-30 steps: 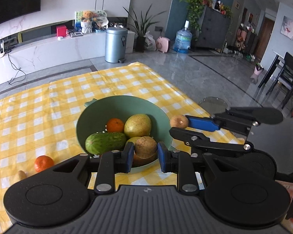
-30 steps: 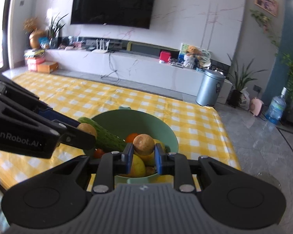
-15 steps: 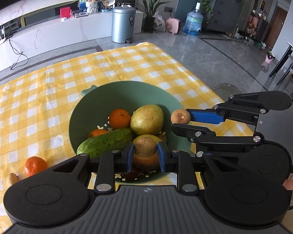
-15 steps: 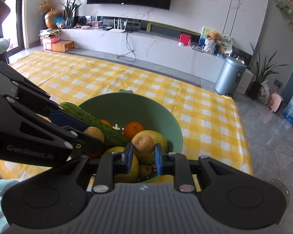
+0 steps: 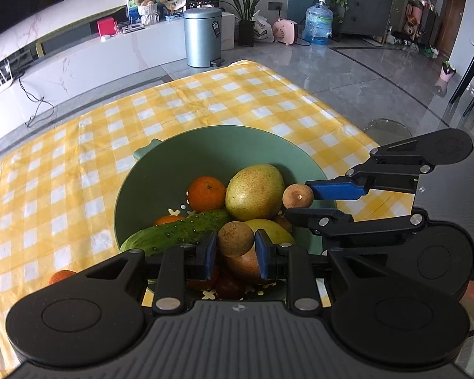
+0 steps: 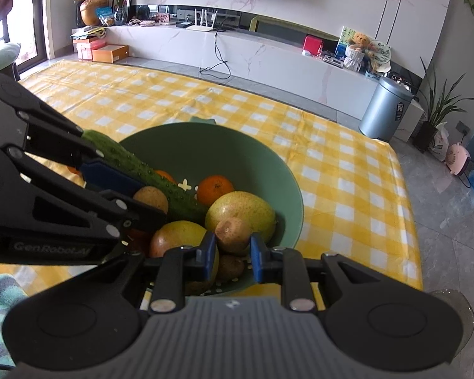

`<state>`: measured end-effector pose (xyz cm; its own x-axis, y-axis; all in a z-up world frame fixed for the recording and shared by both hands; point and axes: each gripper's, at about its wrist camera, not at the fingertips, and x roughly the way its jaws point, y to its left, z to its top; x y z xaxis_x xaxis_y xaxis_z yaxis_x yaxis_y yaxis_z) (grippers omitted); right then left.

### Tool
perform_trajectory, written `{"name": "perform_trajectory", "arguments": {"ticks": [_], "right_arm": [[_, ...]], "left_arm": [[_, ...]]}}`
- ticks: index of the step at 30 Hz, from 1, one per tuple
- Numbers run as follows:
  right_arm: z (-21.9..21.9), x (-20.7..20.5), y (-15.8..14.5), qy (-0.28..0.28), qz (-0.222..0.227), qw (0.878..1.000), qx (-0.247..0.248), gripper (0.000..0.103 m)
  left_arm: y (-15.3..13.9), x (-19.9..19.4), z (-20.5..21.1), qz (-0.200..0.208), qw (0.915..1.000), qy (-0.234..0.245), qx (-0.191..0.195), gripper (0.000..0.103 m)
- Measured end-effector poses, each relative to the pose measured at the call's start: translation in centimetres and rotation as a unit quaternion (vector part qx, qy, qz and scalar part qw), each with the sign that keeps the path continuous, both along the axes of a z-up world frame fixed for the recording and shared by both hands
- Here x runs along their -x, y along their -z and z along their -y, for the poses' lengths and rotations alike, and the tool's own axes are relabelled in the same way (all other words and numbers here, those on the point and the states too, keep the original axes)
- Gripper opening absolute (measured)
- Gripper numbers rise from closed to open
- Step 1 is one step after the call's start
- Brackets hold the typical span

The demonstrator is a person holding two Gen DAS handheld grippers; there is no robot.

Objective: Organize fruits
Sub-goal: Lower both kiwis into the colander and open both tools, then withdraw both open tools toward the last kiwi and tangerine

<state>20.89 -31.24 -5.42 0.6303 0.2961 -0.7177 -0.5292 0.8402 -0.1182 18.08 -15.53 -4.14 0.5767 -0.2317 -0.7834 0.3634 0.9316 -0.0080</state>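
Two small brown round fruits, one per gripper; the left gripper (image 5: 236,254) is clamped on the left brown fruit (image 5: 236,238), the right gripper (image 6: 231,256) is clamped on the right brown fruit (image 6: 233,235); both hang just above the pile inside the green bowl (image 5: 224,148), not yet let go.

Change over the last second: both grippers have come forward and down from near the bowl's front rim to over the fruit inside, tilting steeper; jaw gaps look the same, so still carrying, no release started; my read is that the drop-off is the step in hand and the two fruits are nearly delivered.

Orientation: the brown fruits are near-round, no real long axis; the right one shows a stem dimple facing the other camera in the left wrist view. The cucumber (image 5: 177,232) is the only long item; its axis runs across the bowl's left side, one end resting up on the rim, the other down among the fruit.

Around it: a large yellow-green pear (image 5: 254,191) at centre, a mandarin (image 5: 207,192) beside it, darker fruit underneath that is possibly plums, hard to tell under the jaws. One loose orange fruit (image 5: 61,276) sits on the yellow checked tablecloth (image 5: 79,158) outside the bowl, left of it; likely still to collect.
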Motion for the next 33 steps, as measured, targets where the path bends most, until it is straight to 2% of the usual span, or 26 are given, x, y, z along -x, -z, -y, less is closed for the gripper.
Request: {"name": "perform_trajectory", "arguments": {"ticks": [9, 16, 20, 24, 33], "right_arm": [[0.1, 0.2, 0.3, 0.001, -0.004, 1.000, 0.002, 0.020], [0.1, 0.6, 0.1, 0.002, -0.001, 1.000, 0.007, 0.024], [0.3, 1.0, -0.2, 0.008, 0.006, 1.000, 0.011, 0.036], [0.1, 1.6, -0.9, 0.014, 0.015, 1.000, 0.012, 0.040], [-0.7, 3.9, -2.2, 0.060, 0.034, 0.998, -0.003, 0.042]], "left_arm": [[-0.1, 0.2, 0.0, 0.002, 1.0000, 0.001, 0.004, 0.029], [-0.1, 0.4, -0.1, 0.004, 0.9999, -0.003, 0.011, 0.037], [-0.6, 0.7, -0.3, 0.015, 0.9998, -0.007, 0.012, 0.043], [-1.4, 1.3, -0.6, 0.024, 0.9994, -0.007, 0.022, 0.046], [-3.3, 3.5, -2.2, 0.054, 0.9982, -0.016, 0.023, 0.047]]}}
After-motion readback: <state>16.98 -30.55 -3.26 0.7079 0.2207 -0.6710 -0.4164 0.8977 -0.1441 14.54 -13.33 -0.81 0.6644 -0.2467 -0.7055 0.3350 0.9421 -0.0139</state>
